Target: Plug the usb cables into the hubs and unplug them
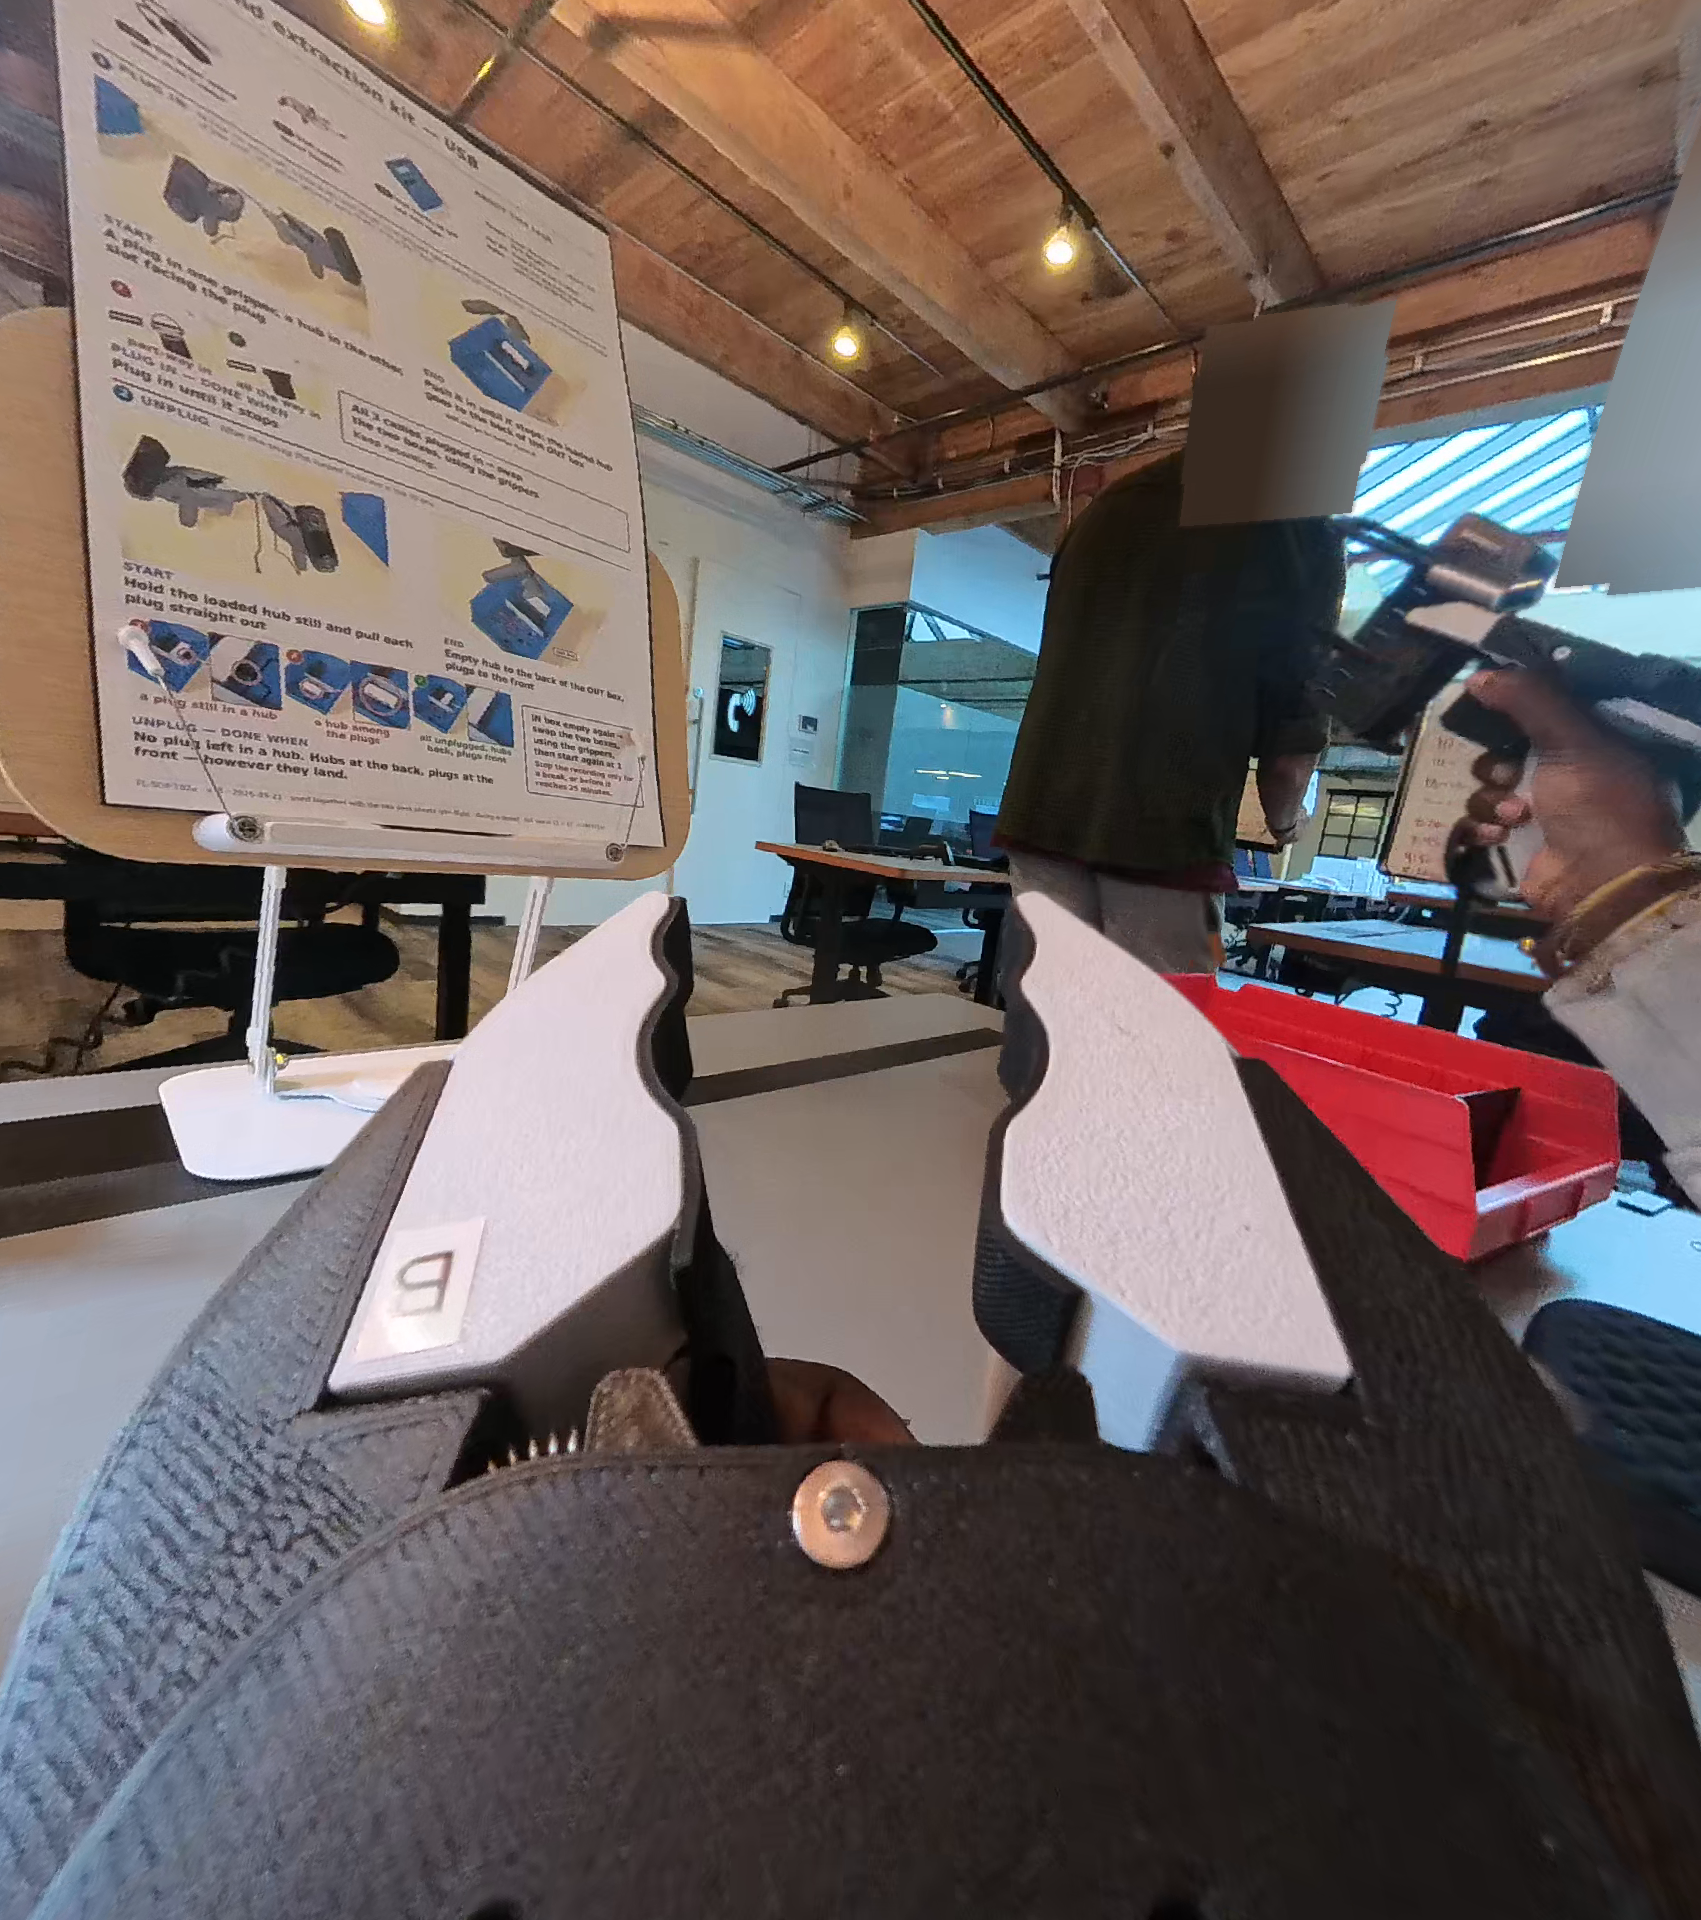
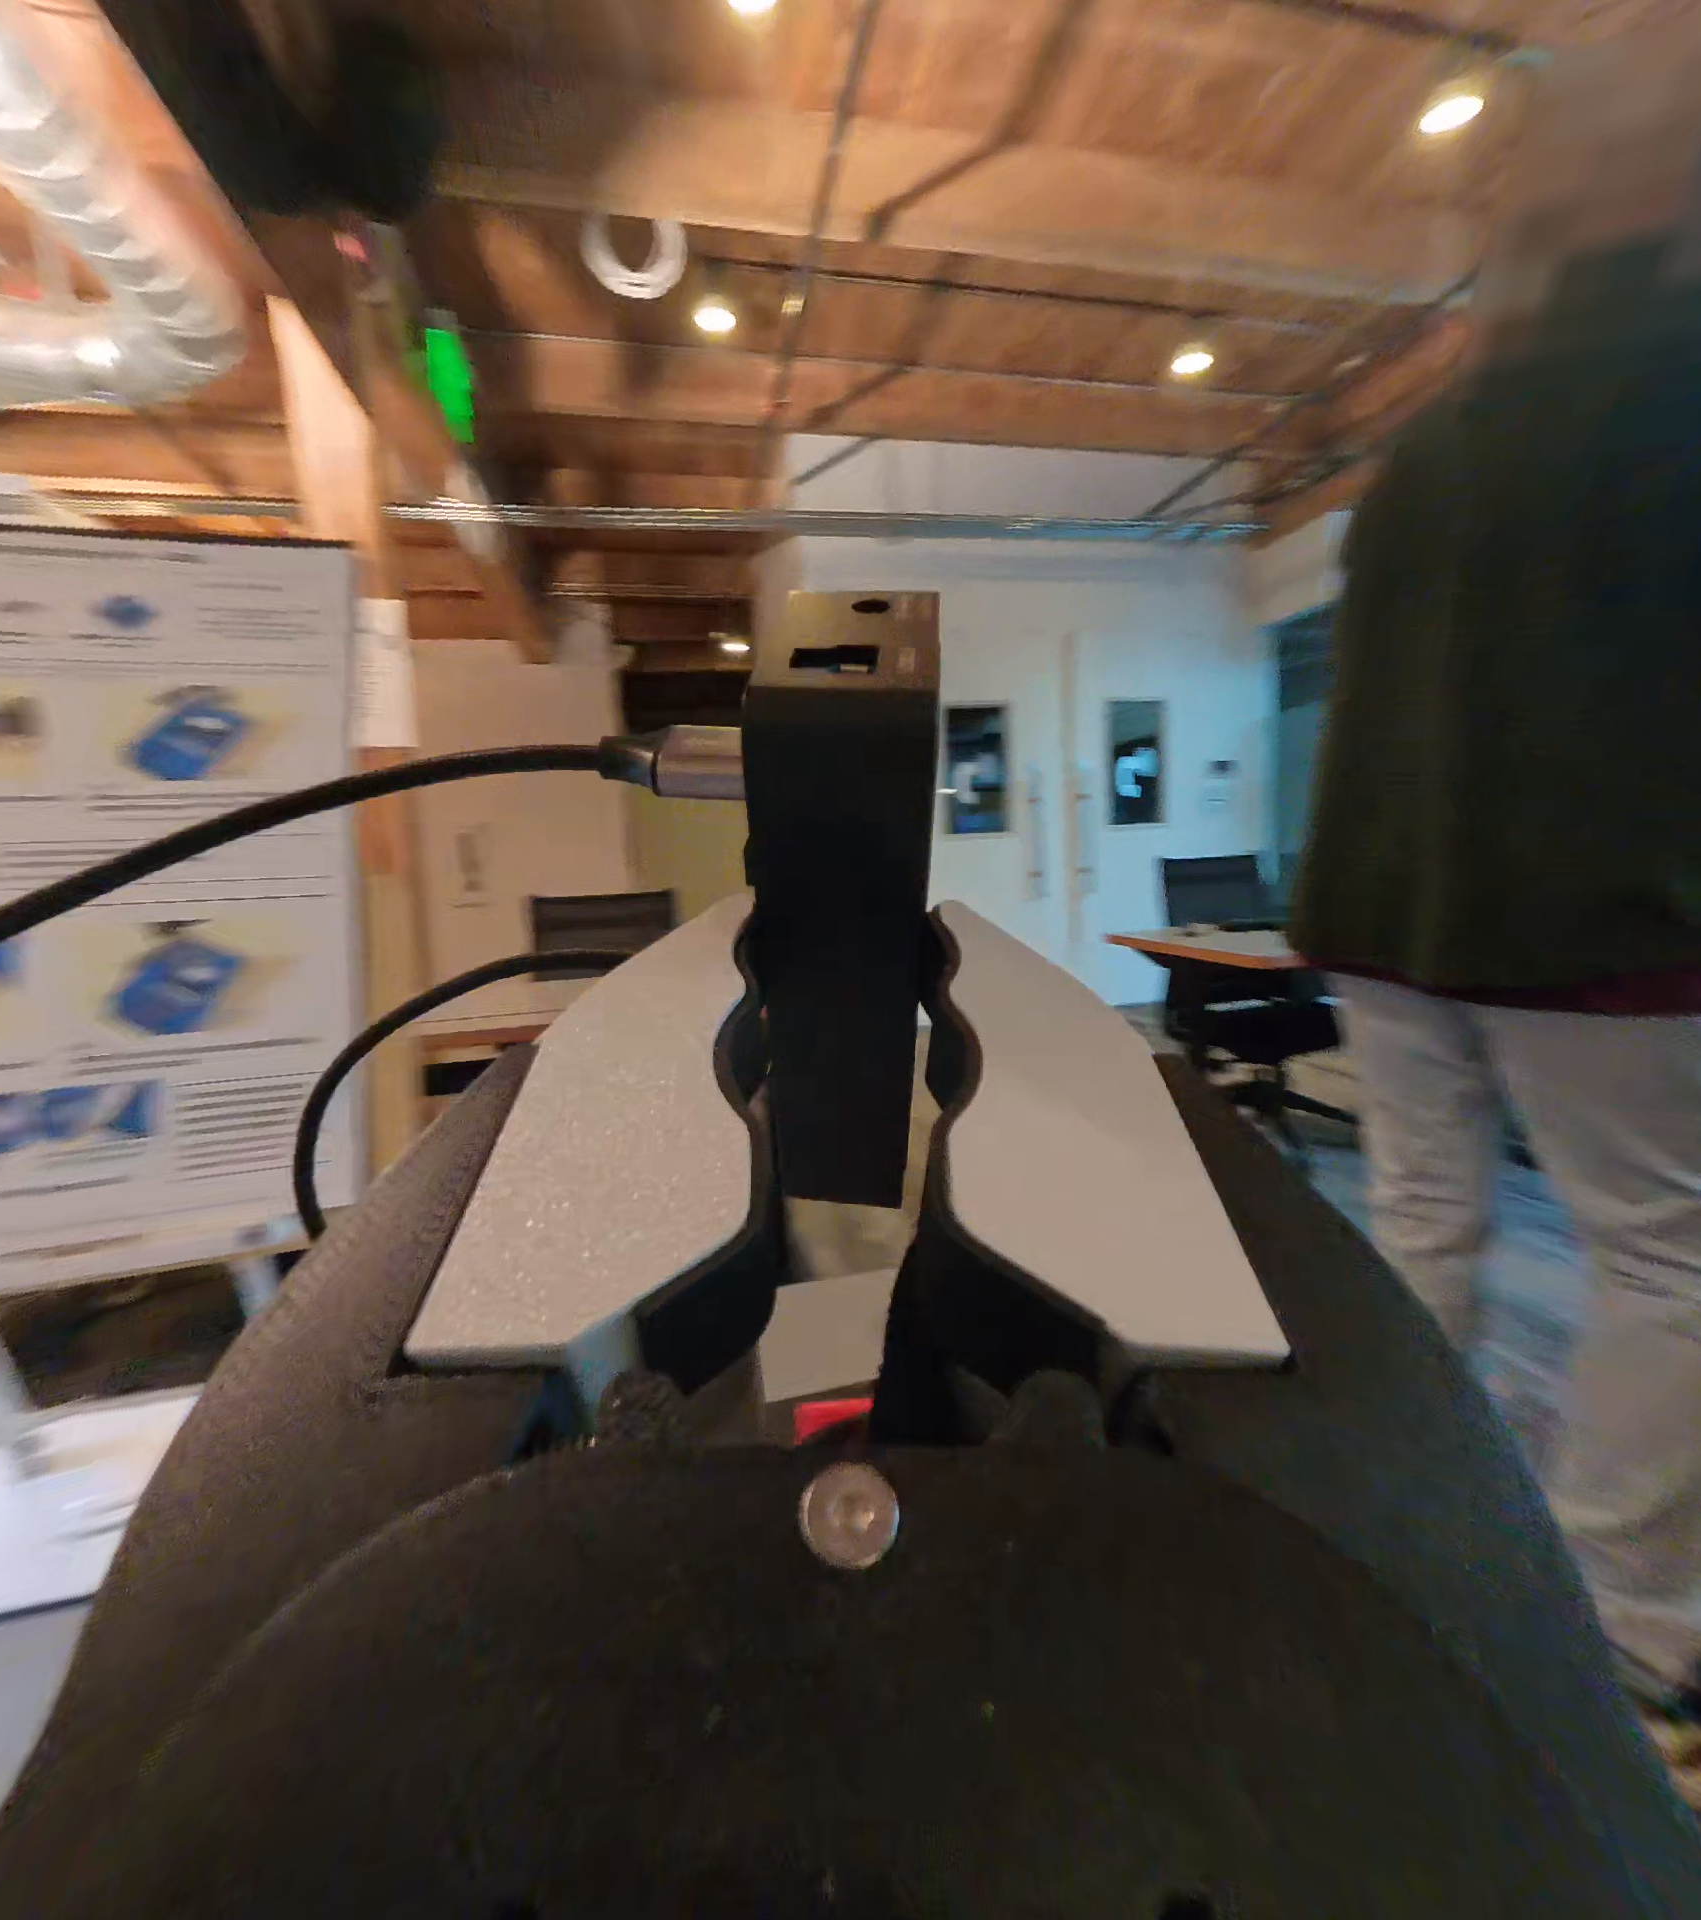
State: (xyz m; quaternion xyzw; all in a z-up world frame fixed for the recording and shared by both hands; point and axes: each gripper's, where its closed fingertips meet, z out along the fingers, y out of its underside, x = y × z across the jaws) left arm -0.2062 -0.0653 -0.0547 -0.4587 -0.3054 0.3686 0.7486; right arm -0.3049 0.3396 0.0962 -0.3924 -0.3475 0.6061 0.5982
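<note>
The left claw point(image 1: 841, 1049) stood wide apart and held nothing; a small white sticker point(image 1: 418, 1286) with printed writing sat on its near left finger. Beyond it lay the pale bench point(image 1: 825, 1226), with a red bin point(image 1: 1386, 1101) just right of the claw and a printed instruction sheet point(image 1: 358, 457) — writing and photographs — propped on a white stand behind and left of it. The right claw point(image 2: 838, 1023) was clamped on a black hub point(image 2: 838, 831), a boxy upright block with a slot in its top end. A grey-tipped black usb cable point(image 2: 326, 800) was plugged into the hub's left side. A person point(image 2: 1552, 727) stood behind and to the right of the hub.
</note>
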